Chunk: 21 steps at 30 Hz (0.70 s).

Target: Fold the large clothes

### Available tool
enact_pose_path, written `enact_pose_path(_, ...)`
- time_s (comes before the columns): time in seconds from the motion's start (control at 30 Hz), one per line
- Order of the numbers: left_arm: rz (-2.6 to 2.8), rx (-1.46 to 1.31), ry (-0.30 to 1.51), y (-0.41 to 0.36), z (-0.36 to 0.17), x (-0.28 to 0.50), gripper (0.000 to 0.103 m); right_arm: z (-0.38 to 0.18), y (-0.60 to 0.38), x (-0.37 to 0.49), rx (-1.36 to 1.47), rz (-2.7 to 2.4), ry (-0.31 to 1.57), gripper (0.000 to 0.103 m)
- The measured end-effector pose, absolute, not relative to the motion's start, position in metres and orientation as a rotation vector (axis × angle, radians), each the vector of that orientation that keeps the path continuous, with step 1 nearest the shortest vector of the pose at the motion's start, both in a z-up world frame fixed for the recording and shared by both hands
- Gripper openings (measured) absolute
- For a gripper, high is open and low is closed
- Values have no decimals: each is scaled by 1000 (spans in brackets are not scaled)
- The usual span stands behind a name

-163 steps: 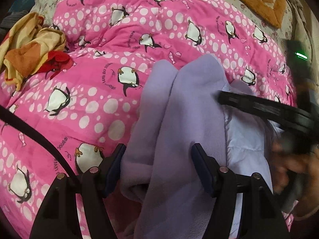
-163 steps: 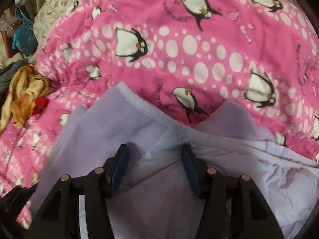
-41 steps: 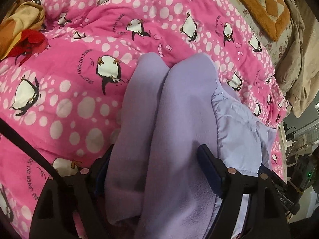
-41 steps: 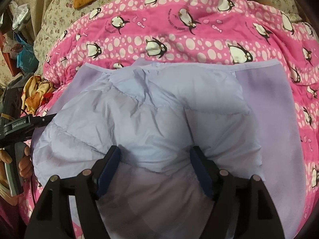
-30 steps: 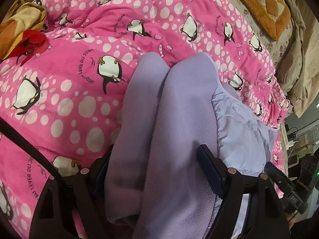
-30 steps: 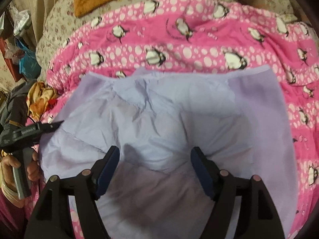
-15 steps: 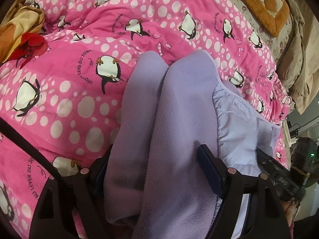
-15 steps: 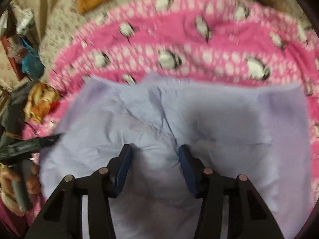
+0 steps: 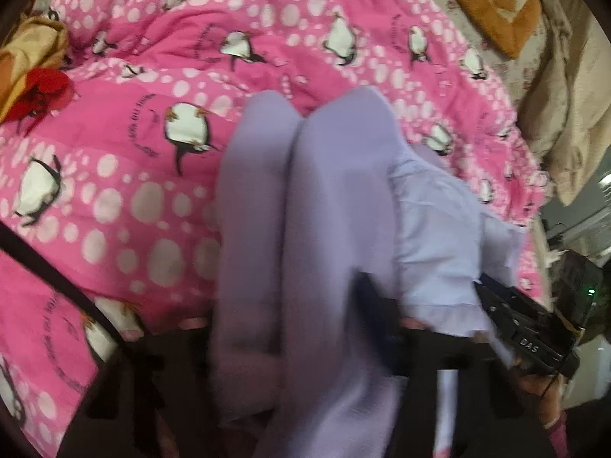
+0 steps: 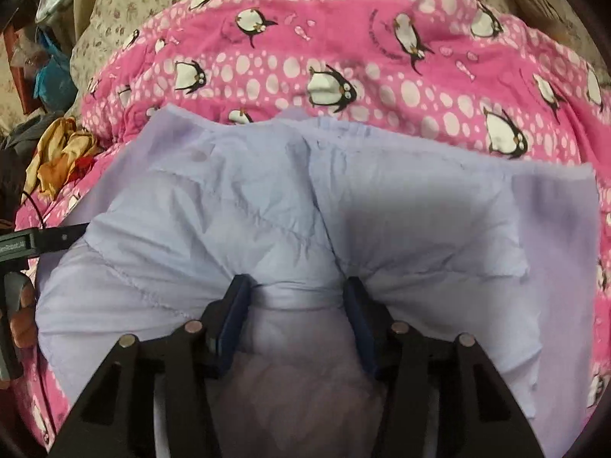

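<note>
Lilac jacket (image 10: 290, 206) on penguin blanket (image 10: 382, 57): right gripper (image 10: 296, 305) jaws pinch its 6 o'clock fold, left gripper (image 9: 290, 324) jaws w/ fleece between, grip unclear.

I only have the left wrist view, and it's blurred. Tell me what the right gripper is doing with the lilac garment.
Observer: The right gripper is pinched on a bunched fold of the garment's pale quilted side.
Operator: Report the far edge.
Observer: It lies fairly straight across the pink quilt.
Operator: Say where my left gripper sits.
Observer: The left gripper reaches in at the garment's left edge. I cannot tell whether it is open or shut.
</note>
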<state>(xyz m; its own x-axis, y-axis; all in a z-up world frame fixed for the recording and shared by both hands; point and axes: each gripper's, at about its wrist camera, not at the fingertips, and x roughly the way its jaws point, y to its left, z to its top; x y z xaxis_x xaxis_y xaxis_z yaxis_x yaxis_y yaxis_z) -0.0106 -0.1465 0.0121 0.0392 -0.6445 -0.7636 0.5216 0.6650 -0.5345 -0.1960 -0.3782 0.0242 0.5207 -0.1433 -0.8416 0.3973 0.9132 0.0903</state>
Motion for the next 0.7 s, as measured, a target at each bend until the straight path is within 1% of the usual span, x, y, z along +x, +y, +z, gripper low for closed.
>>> enact_pose_path(0.03,-900,-124,1236,-146,17,-12,1,28,-380,-198,301,-325,974,53)
enact_pose_path(0.07,-914,-132,1229,-145,24,-15,0,33,-380,-204,320,-320,967,53)
enact_pose_path(0.23,-1053,-213,1174,-139,71,-37,0,55,-391,-246,325,-352,893,53)
enact_pose_path(0.37,-1100,-240,1177,-149,94,-50,0,40,-413,-253,382,-398,906,53)
enact_pose_path(0.43,-1112,-243,1182,-159,105,-56,0,28,-413,-244,362,-399,922,55)
enact_pose_path(0.53,-1135,-223,1180,-176,120,-68,0,26,-404,-233,272,-417,943,56)
enact_pose_path(0.63,-1184,-175,1161,-202,139,-88,0,34,-410,-243,306,-380,952,55)
enact_pose_path(0.7,-1235,-142,1148,-224,153,-105,0,47,-418,-262,353,-368,919,55)
